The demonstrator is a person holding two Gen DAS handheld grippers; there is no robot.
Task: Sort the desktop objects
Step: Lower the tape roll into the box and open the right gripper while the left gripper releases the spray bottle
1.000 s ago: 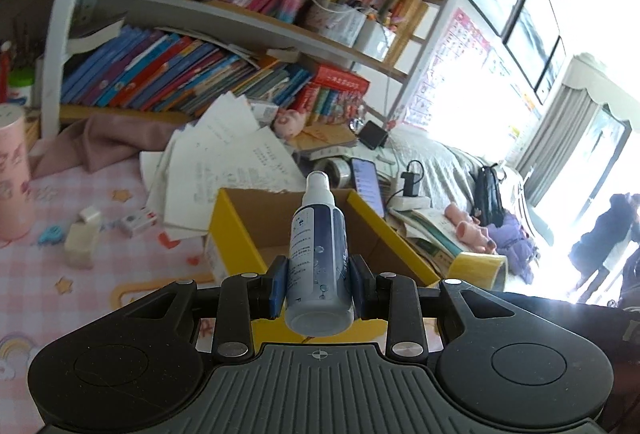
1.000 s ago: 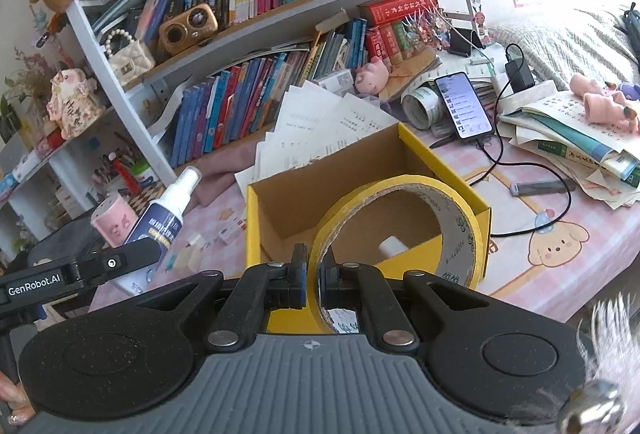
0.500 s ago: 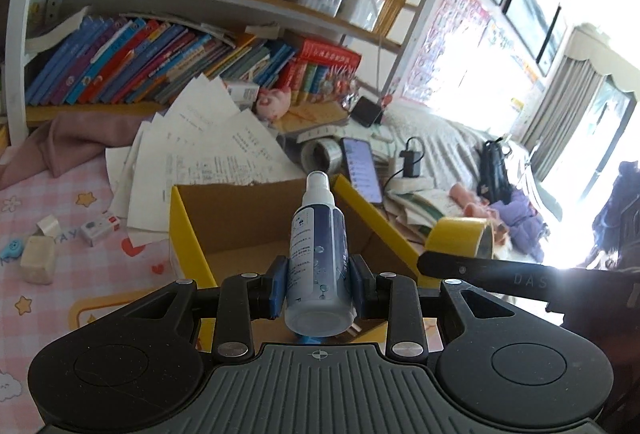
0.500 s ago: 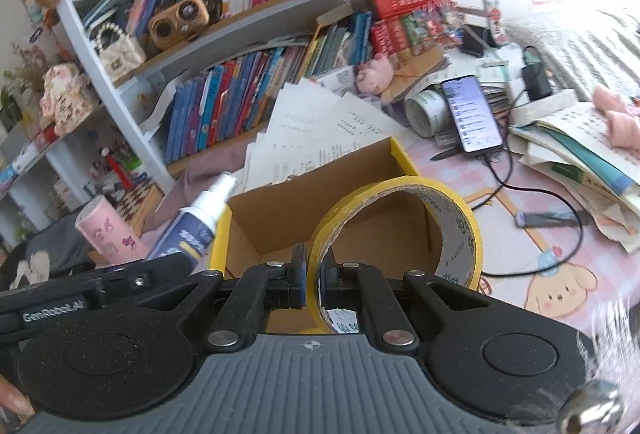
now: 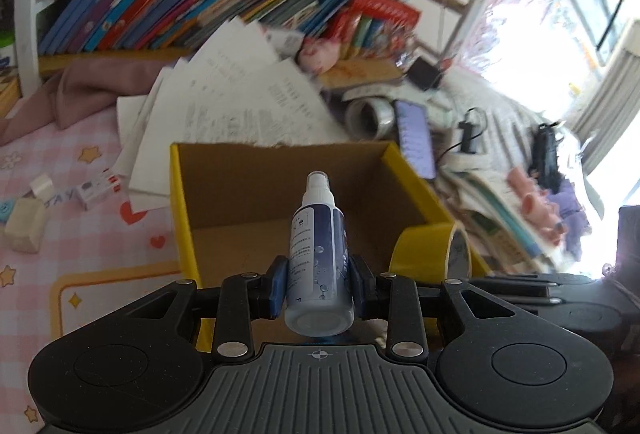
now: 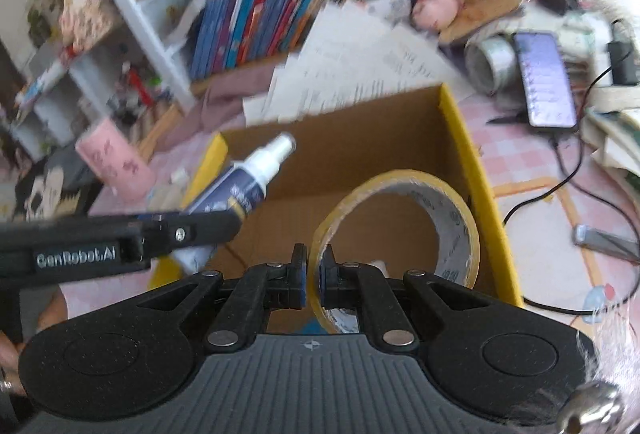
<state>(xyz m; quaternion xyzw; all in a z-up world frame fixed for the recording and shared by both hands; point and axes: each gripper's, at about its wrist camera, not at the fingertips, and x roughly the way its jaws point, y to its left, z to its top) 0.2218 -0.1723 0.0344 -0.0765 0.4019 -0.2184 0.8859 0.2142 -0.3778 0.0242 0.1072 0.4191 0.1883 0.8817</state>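
My left gripper (image 5: pixel 319 286) is shut on a blue-and-white spray bottle (image 5: pixel 318 254), nozzle pointing away, held over the near part of an open yellow cardboard box (image 5: pixel 182 218). My right gripper (image 6: pixel 313 280) is shut on the edge of a yellow tape roll (image 6: pixel 452 218), which hangs over the same box (image 6: pixel 476 169). In the right wrist view the spray bottle (image 6: pixel 248 181) and the left gripper's black finger (image 6: pixel 188 230) reach in from the left over the box. The tape roll (image 5: pixel 436 250) shows at the box's near right corner in the left wrist view.
Loose printed papers (image 5: pixel 240 105) lie behind the box, under a bookshelf (image 5: pixel 168 9). A phone (image 6: pixel 546 81) on a cable, a silver tape roll (image 6: pixel 490 61) and stacked books sit to the right. Small white blocks (image 5: pixel 26 222) and a pink cup (image 6: pixel 116 165) stand on the pink checked desk at left.
Both grippers have moved forward and down toward the box, still holding the bottle and the tape roll. The box now fills more of both views.
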